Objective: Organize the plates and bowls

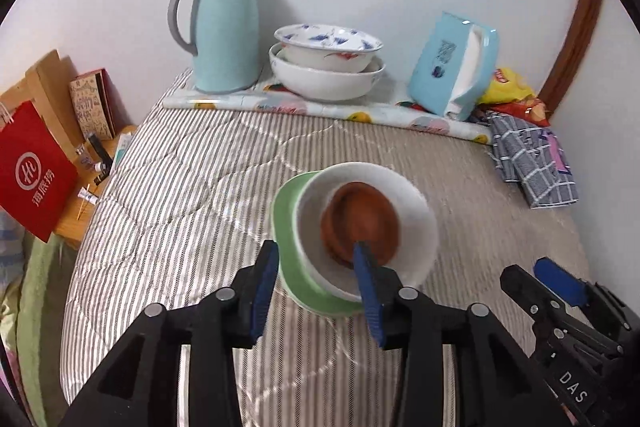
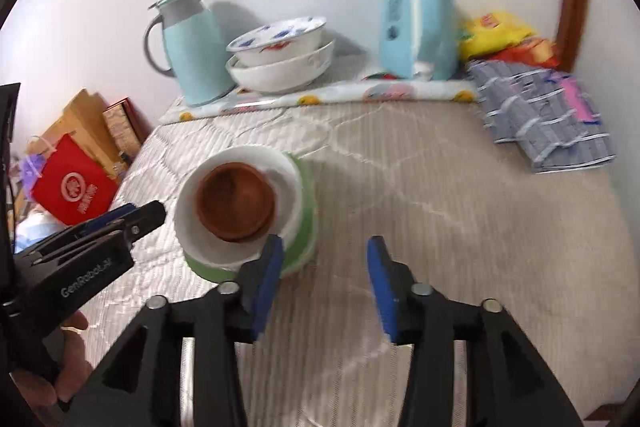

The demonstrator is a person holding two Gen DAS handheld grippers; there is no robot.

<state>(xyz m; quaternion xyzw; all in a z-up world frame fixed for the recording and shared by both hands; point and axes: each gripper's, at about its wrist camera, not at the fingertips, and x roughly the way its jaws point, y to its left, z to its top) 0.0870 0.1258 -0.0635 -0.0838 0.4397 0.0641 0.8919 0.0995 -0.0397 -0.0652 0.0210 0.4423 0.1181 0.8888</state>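
Over the striped quilt (image 1: 168, 195), both grippers (image 1: 316, 283) (image 2: 320, 275) gape beside nested bowls (image 1: 360, 223).

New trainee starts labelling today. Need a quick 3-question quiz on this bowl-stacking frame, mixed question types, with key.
1. True or false: the brown bowl sits inside the white bowl.
2. Multiple choice: where is the two-bowl stack with the blue-patterned bowl on top? A) beside the teal jug near the wall B) on the red bag C) in the right gripper
3. Fill in: the outermost bowl of the near stack is ____.

Key
1. True
2. A
3. Green

Note for trainee: the right gripper is open and holds nothing; the left gripper straddles the near stack's rim, but whether it is clamped is unclear.
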